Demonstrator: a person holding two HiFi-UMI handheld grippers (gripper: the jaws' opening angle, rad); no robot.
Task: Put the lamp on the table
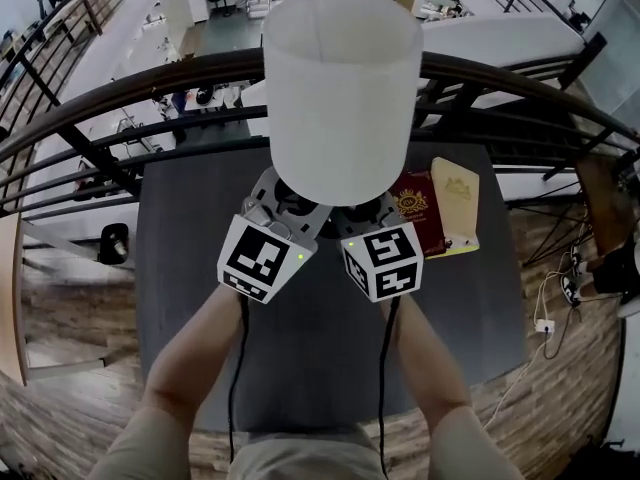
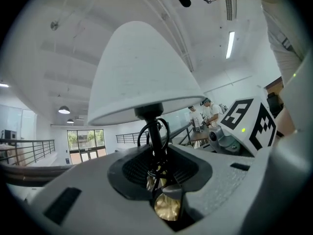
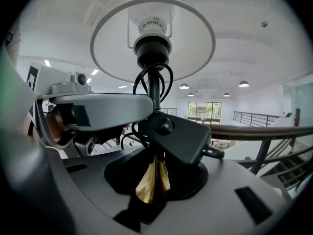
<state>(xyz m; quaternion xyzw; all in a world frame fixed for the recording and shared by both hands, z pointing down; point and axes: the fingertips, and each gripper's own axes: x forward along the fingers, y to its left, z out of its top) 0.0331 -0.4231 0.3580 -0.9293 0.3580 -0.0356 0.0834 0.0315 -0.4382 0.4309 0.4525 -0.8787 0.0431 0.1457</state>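
Note:
I hold the lamp upright above the dark table. Its white shade hides the stem and base in the head view. My left gripper and right gripper meet under the shade, both shut on the lamp's lower part. In the left gripper view the shade stands over a thin black stem wound with cord, and a brass piece sits between the jaws of the left gripper. In the right gripper view the brass piece sits in the right gripper, beside a black plug.
A dark red book and a cream-yellow one lie on the table's far right part. A black railing curves behind the table, with a lower floor beyond. Wood flooring and cables lie to the right.

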